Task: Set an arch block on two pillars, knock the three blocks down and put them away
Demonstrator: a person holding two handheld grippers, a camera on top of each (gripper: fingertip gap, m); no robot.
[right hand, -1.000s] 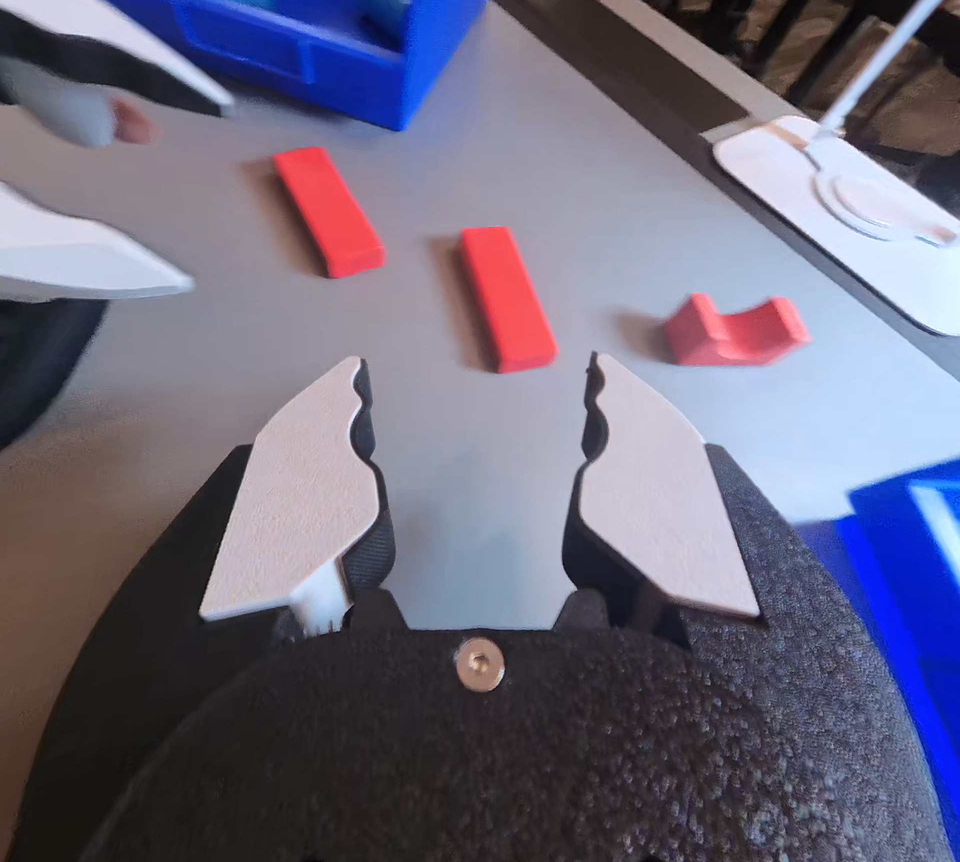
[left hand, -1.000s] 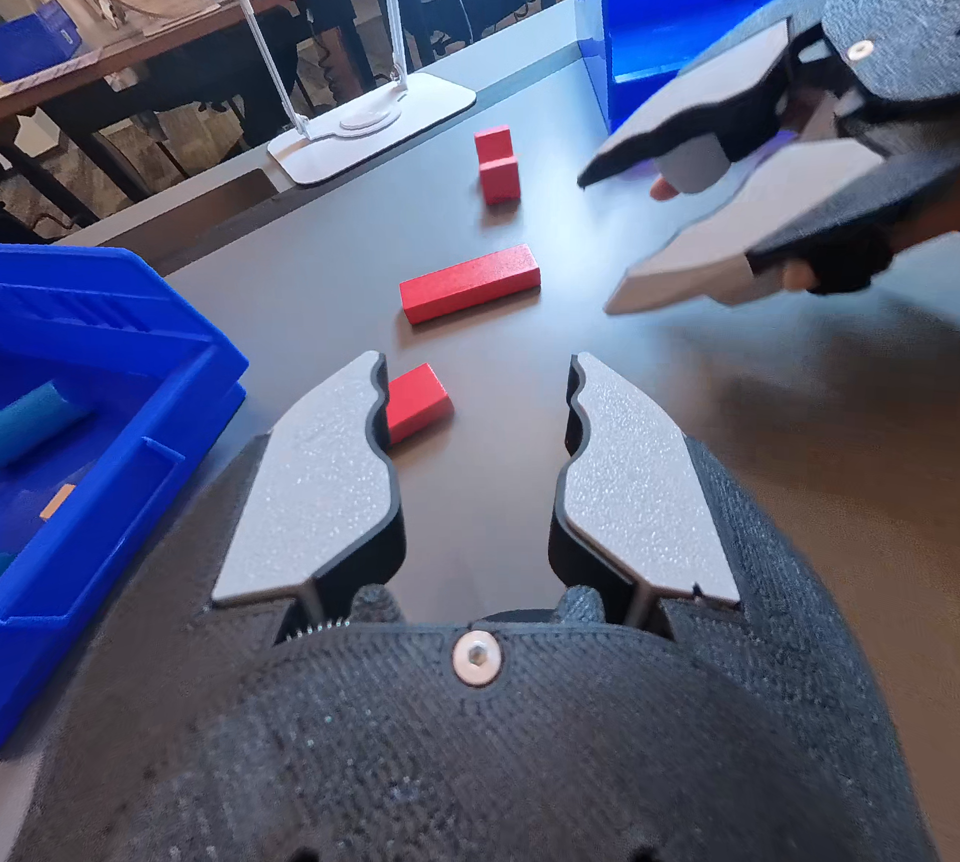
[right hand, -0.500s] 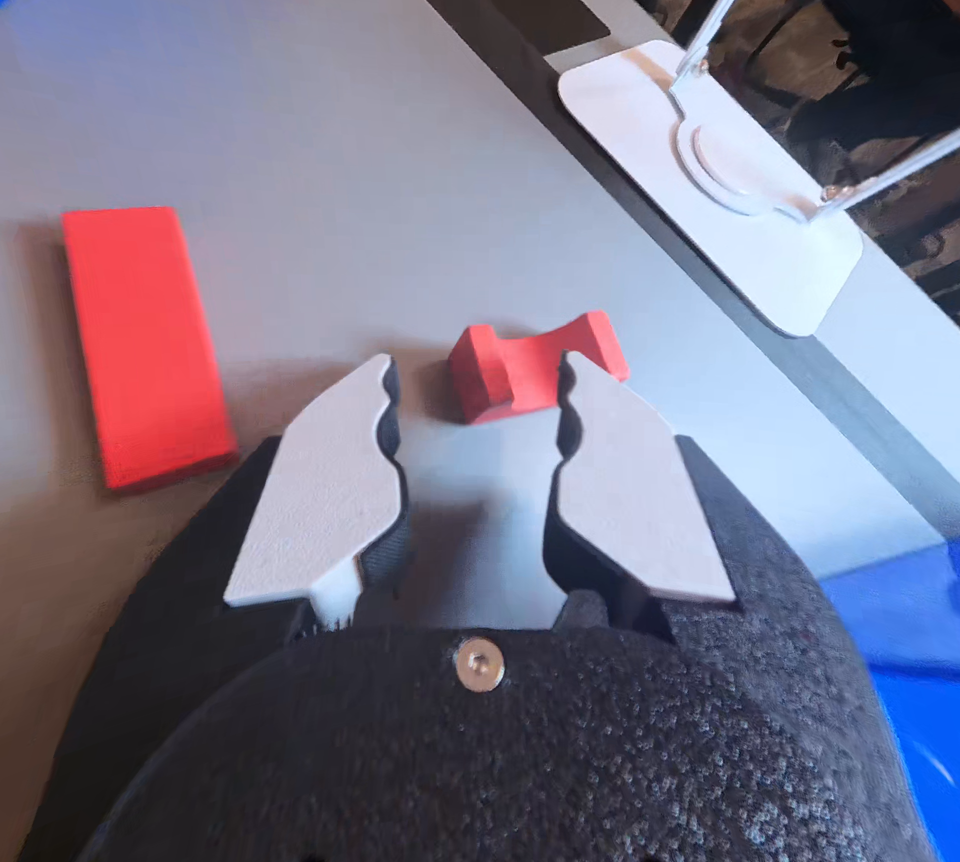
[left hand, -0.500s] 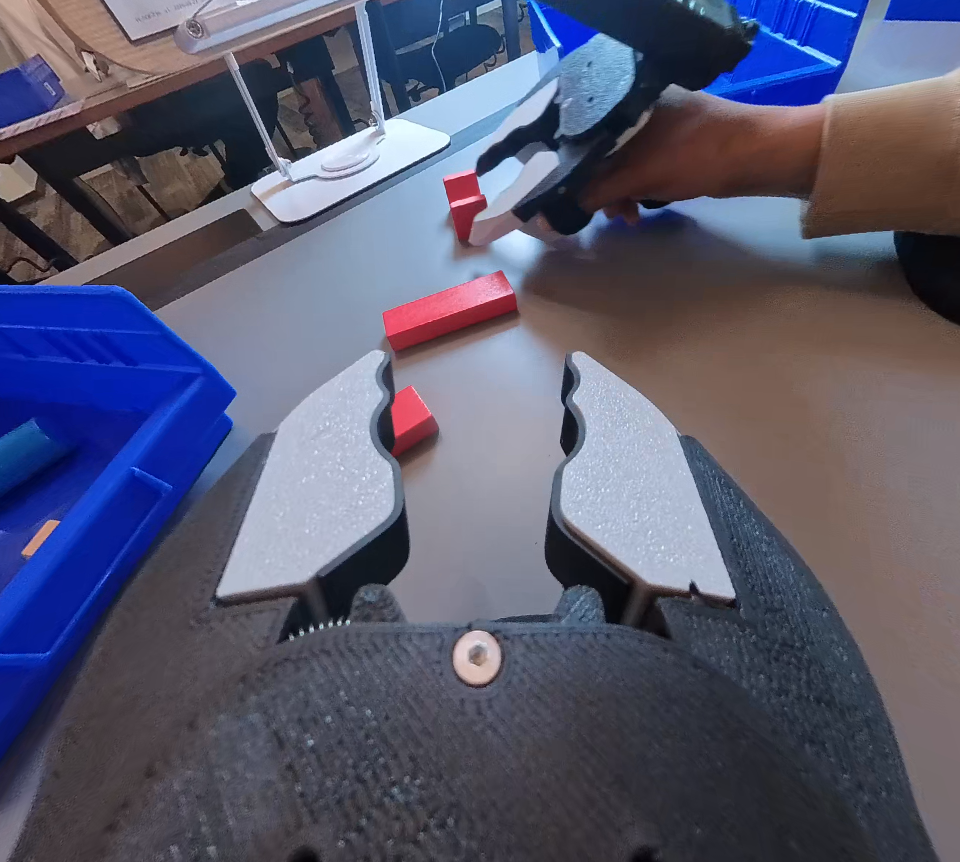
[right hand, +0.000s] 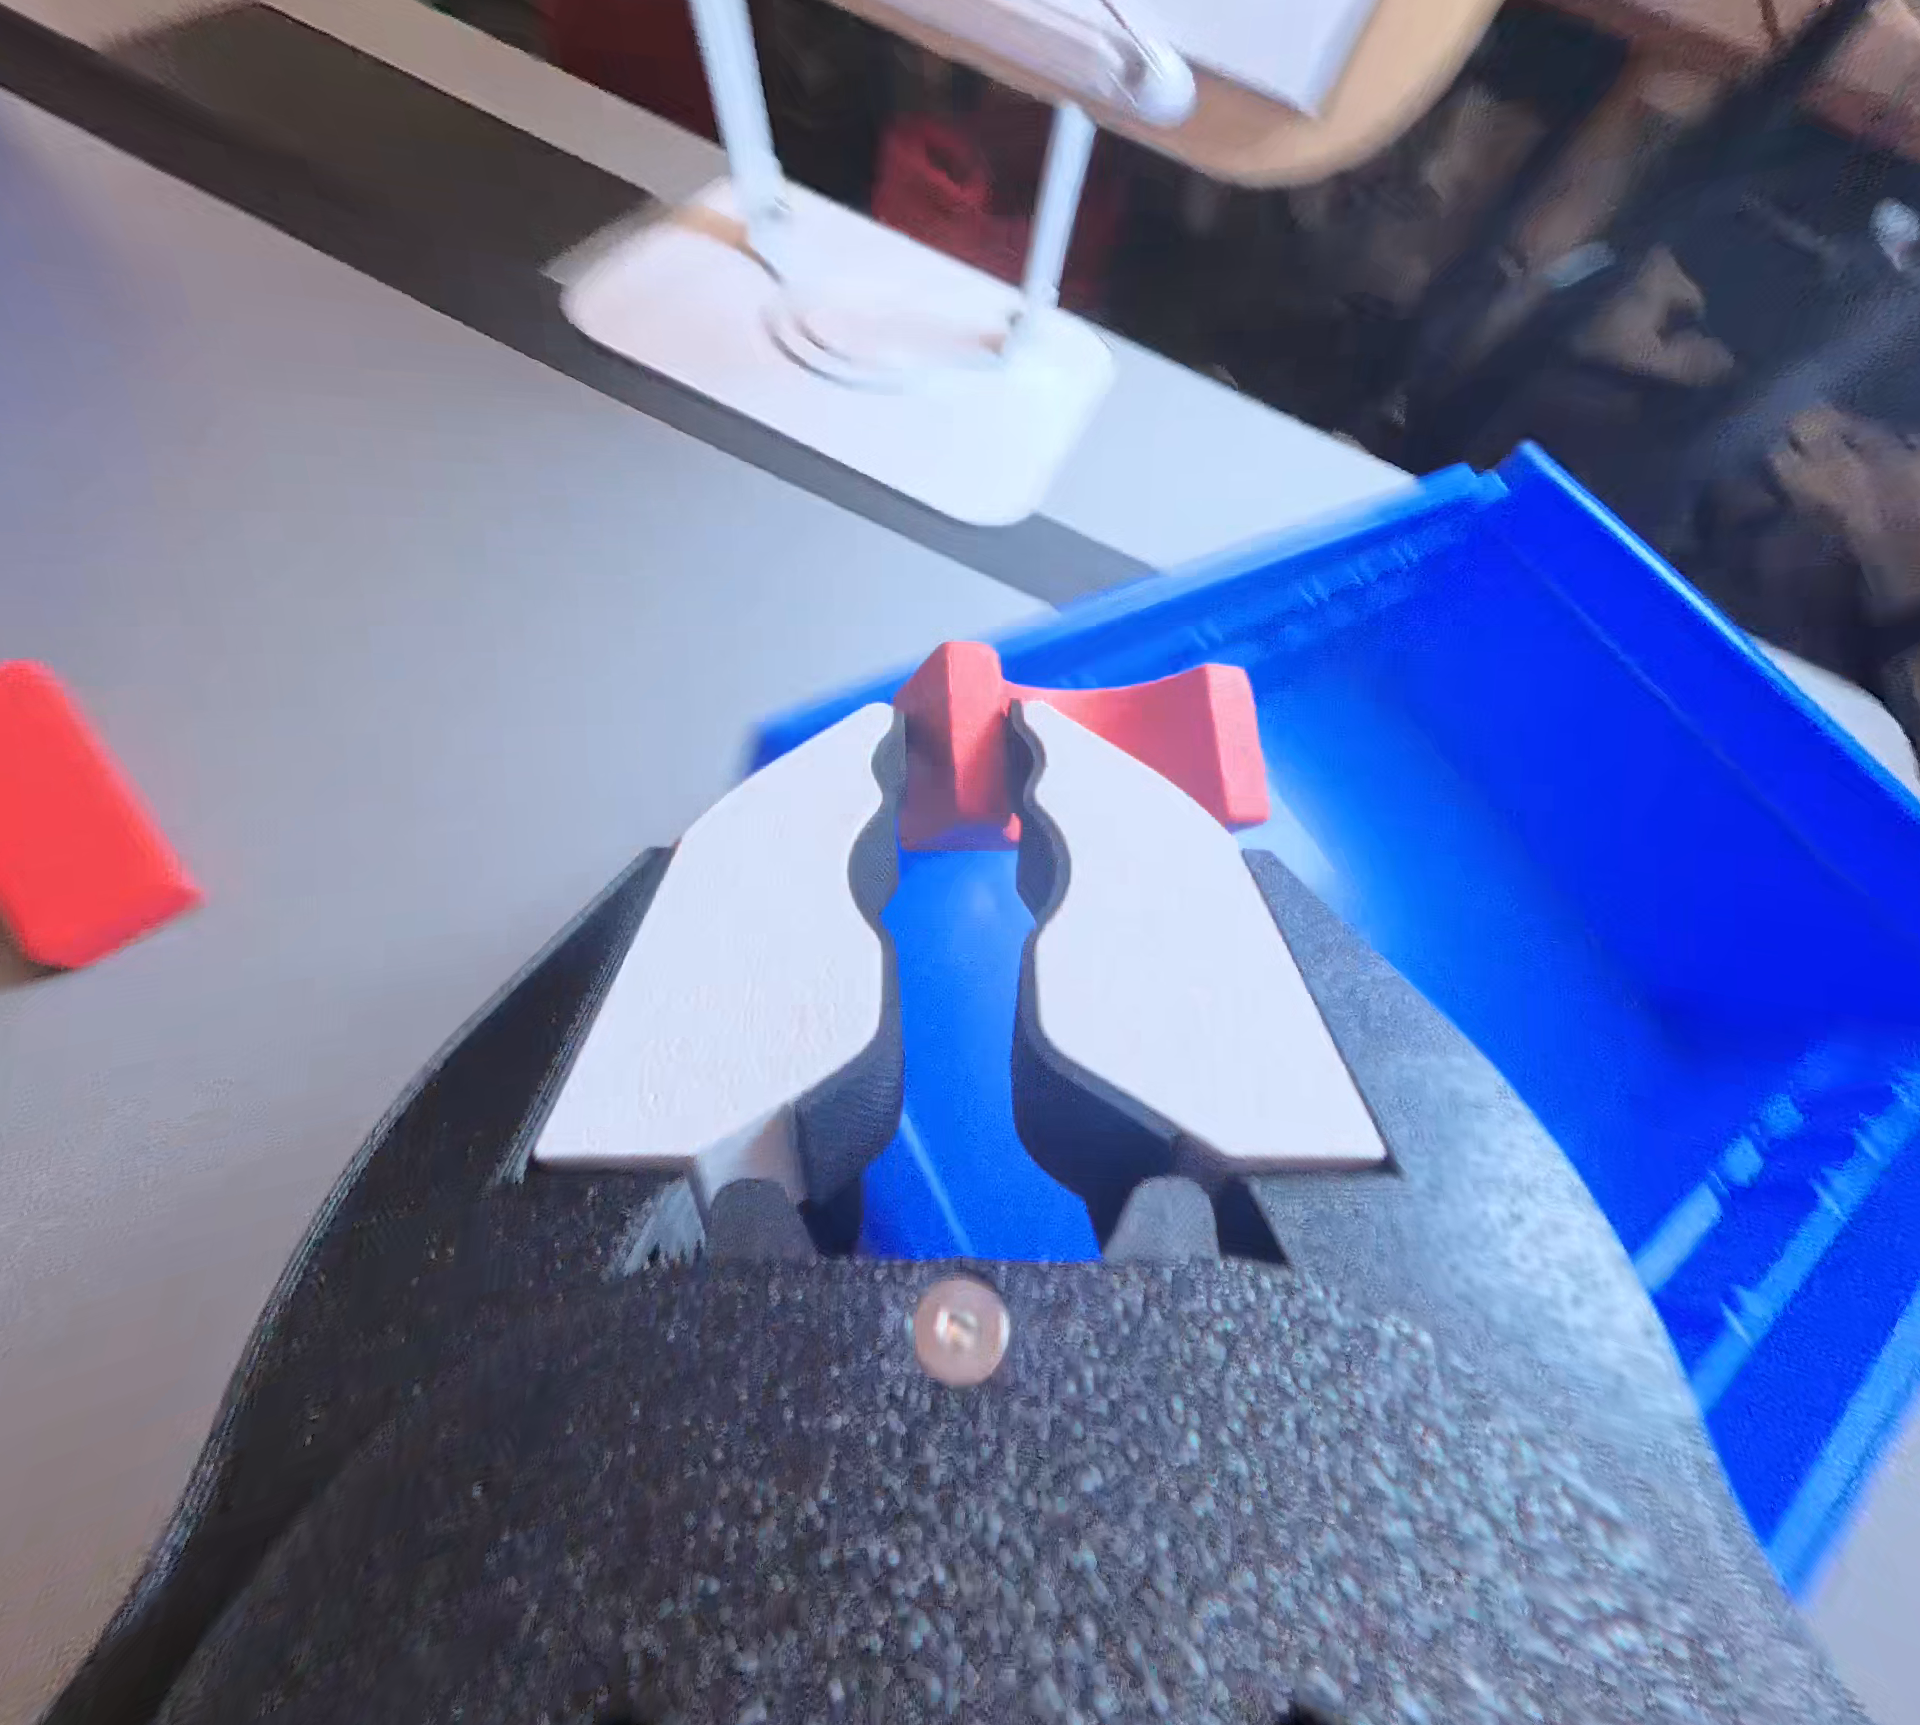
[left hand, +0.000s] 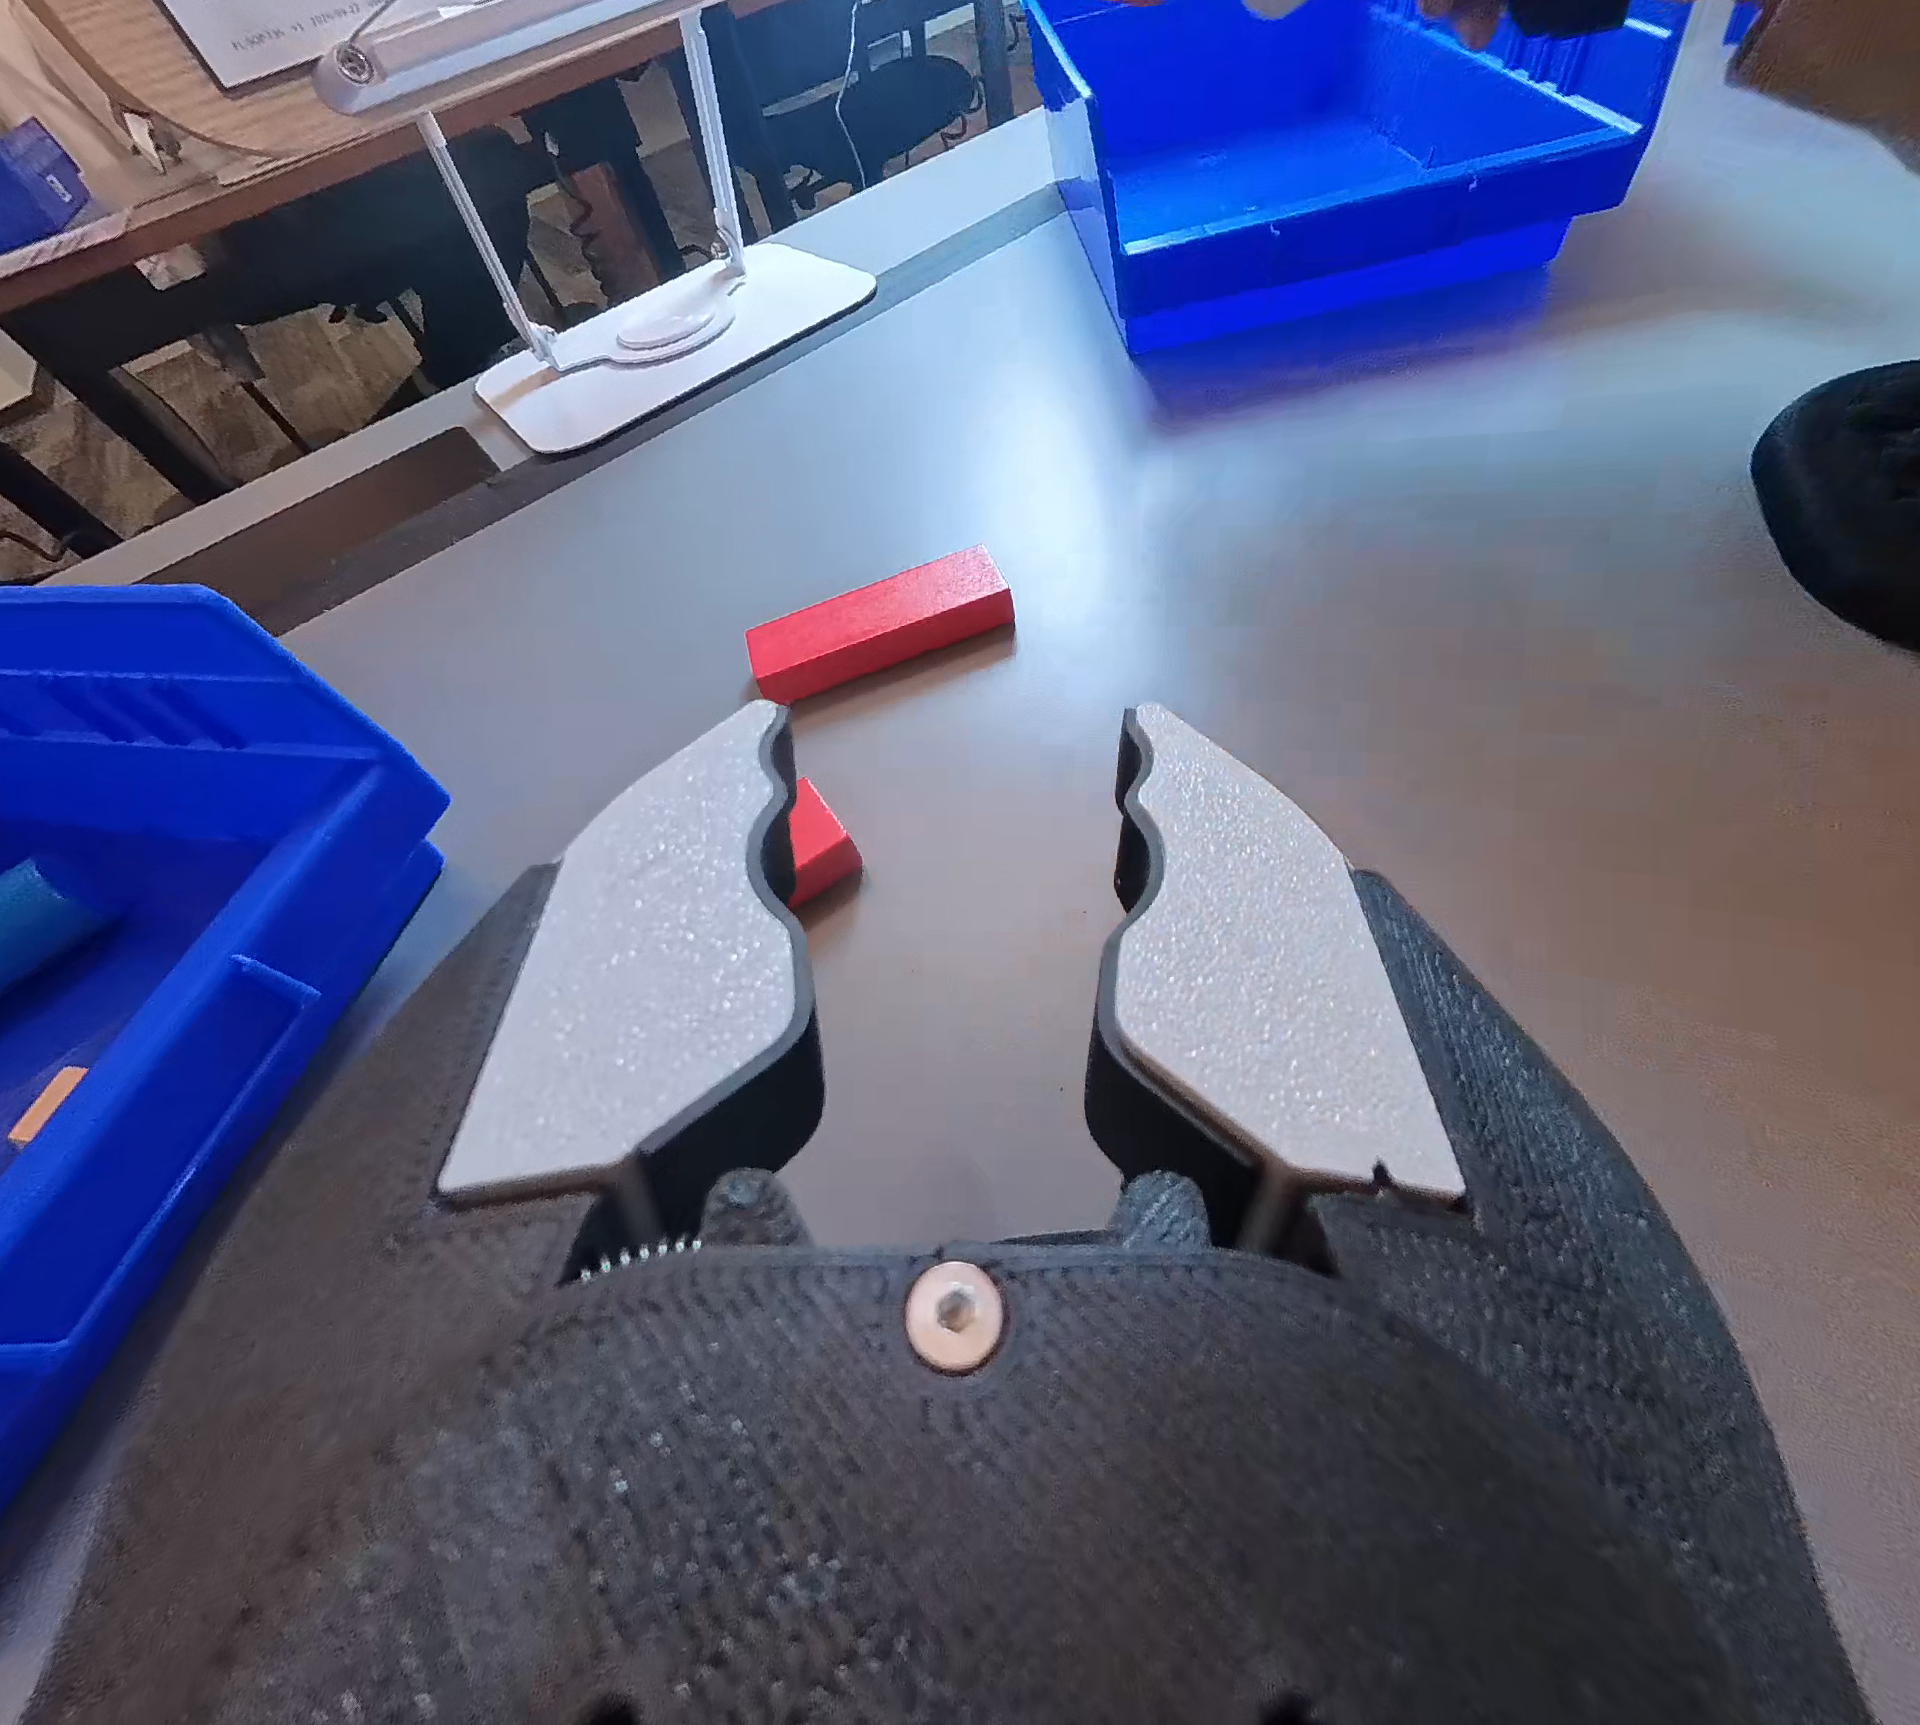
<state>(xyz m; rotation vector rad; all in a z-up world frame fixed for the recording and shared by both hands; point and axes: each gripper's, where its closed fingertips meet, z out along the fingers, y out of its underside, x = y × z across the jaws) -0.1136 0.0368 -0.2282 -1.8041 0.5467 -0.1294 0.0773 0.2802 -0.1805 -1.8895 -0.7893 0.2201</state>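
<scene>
The arch block (right hand: 971,745), matte red with a scooped middle, is clamped in the right gripper (right hand: 956,740) over the blue bin (right hand: 1662,844). Left gripper (left hand: 951,740) gapes, holding nothing; only its view shows both flat pillars (left hand: 878,621) (left hand: 821,844), at twelve and eleven o'clock on the table.

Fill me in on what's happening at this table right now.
A person is clearing red blocks off a grey table with two handheld grippers. The right gripper has its jaws shut on the arch block and holds it over the blue bin. The left gripper hangs open and empty above the table. Two flat red blocks lie there: a long one ahead of it and another partly hidden by its left jaw.
</scene>
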